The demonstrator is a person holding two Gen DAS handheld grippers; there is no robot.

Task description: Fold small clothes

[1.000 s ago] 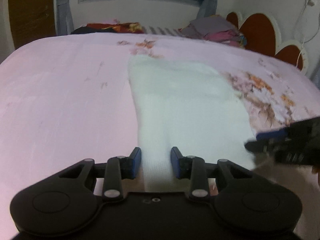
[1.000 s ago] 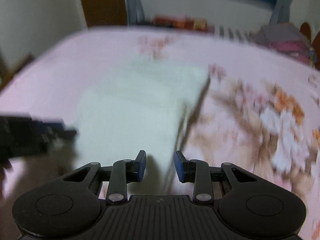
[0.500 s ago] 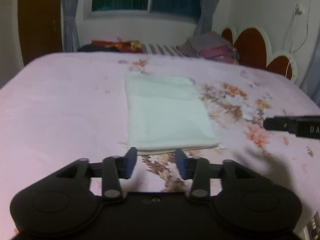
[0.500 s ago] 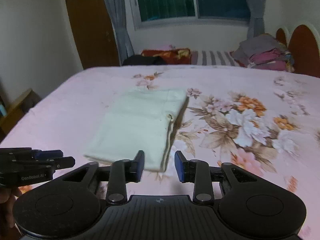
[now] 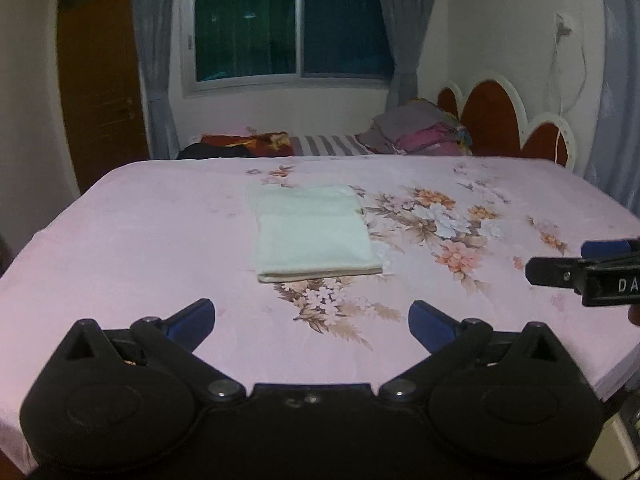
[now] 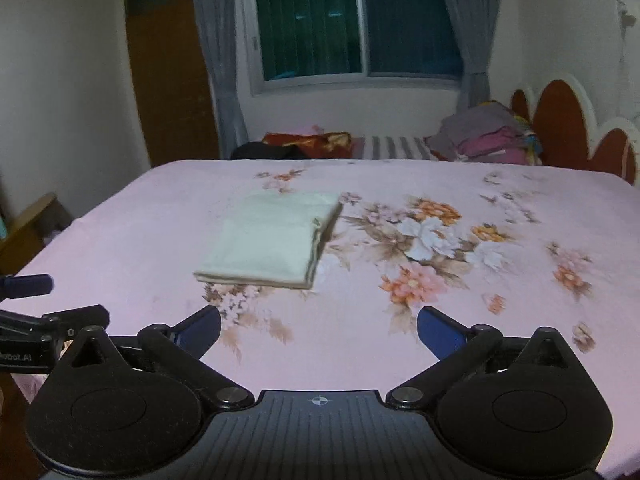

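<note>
Pink floral bedsheet (image 5: 140, 240) bears a folded cream cloth (image 5: 312, 236) below the window (image 6: 356, 20).

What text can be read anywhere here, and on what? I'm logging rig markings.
"DA", cut off by the frame edge: on the right gripper body, seen from the left wrist.
"obot.AI", start cut off: on the left gripper body, seen from the right wrist.
Nothing else readable.

Two handheld grippers hover side by side above the near edge of the bed (image 5: 120, 240). The left gripper (image 5: 311, 320) has its blue-tipped jaws spread wide, holding nothing. The right gripper (image 6: 319, 326) is likewise spread wide and holds nothing.
</note>
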